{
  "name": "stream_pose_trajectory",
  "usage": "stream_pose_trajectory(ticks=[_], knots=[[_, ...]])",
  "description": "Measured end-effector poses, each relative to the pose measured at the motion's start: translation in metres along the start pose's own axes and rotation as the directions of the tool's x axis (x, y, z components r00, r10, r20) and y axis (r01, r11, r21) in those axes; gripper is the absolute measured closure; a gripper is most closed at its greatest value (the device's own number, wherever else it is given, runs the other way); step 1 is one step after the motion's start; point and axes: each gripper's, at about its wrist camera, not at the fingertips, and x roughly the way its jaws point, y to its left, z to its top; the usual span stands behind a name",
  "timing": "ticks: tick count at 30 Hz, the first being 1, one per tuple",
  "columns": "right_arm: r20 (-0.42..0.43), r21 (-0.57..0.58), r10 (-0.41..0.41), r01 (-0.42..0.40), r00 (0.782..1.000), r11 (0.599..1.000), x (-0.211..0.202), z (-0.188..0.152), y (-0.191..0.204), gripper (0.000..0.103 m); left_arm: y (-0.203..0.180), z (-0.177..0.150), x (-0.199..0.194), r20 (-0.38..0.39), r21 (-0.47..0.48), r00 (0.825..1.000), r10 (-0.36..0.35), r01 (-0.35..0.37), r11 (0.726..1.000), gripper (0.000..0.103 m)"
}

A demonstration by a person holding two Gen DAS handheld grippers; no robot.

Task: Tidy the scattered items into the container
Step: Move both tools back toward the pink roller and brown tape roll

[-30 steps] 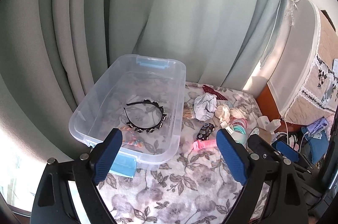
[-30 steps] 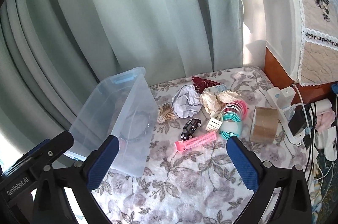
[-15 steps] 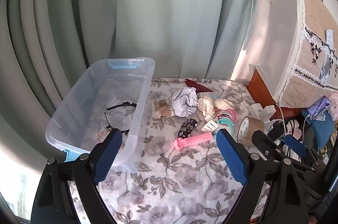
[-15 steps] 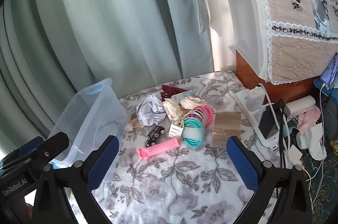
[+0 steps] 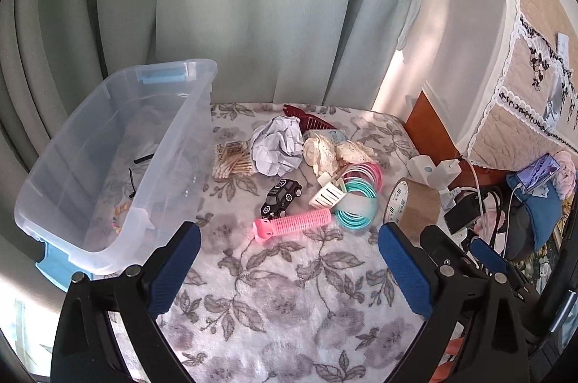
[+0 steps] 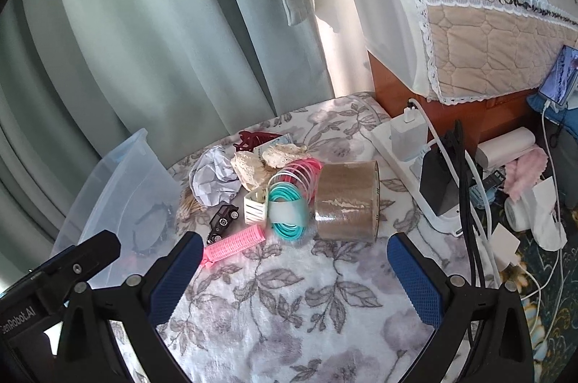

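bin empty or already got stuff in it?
Not empty. Through the clear bin the left view shows a black headband and a small beaded piece on its floor.

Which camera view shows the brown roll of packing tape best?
The right wrist view shows the tape roll best: its whole side and one rim are visible, beside the teal rings. In the left wrist view, the roll sits near the right claw finger, which covers its lower edge.
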Motion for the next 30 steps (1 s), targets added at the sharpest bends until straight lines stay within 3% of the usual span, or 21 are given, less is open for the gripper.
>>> stream_pose_trajectory(ticks=[10,19,30], knots=[[-0.054,-0.127,-0.047,0.04,0.997,0.991,0.033,-0.009,0.01,0.0,0.008,-0.008,0.047,-0.073,-0.018,0.997,-0.007,0.006,1.0,0.001],[-0.067,-0.087,-0.143,0.137,0.987,0.987,0.054,-0.015,-0.001,0.0,0.011,-0.016,0.078,-0.114,-0.016,0.988,-0.103,0.102,0.995,0.0],[-0.026,-0.034,-0.241,0.241,0.97,0.97,0.065,-0.011,-0.013,0.004,0.023,-0.019,0.106,-0.16,-0.037,0.985,-0.067,0.062,0.997,0.0]])
